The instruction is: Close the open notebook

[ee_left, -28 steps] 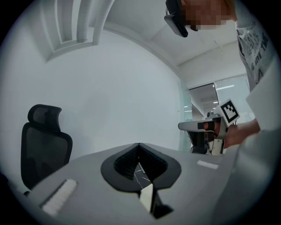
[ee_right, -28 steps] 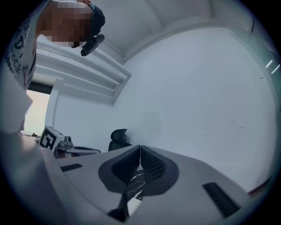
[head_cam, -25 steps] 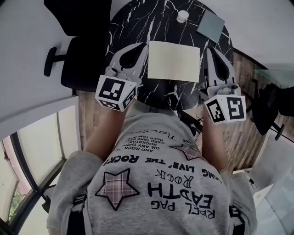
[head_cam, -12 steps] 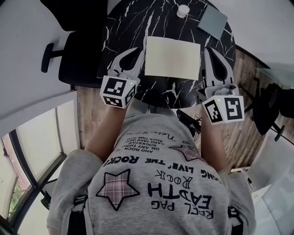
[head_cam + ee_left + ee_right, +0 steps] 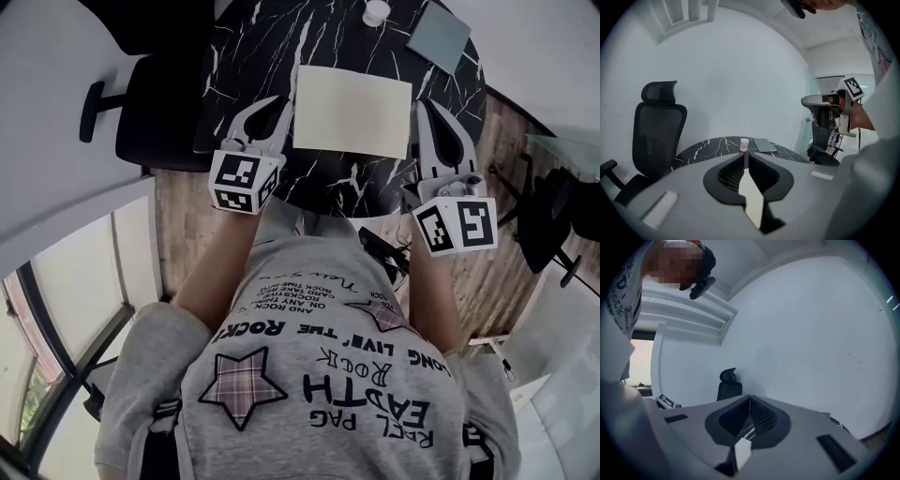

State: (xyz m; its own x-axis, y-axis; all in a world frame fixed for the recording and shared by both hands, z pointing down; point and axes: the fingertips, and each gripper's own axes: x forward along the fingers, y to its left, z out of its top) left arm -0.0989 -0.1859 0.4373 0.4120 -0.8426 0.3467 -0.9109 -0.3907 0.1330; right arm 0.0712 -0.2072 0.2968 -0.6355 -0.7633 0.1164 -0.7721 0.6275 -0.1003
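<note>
— What does the notebook look like?
— A plain cream rectangle, with no marks that I can make out.
— Its pose?
— Flat, long side across, slightly askew.
— Where?
— On the black, white-veined table, in the near half.

This looks like an office. A black mesh desk chair with headrest and armrests stands at a round black marble table, and a notebook lies on the table. The walls are plain white, the floor is wooden, and there is a large window. A second dark chair stands at the right.
</note>
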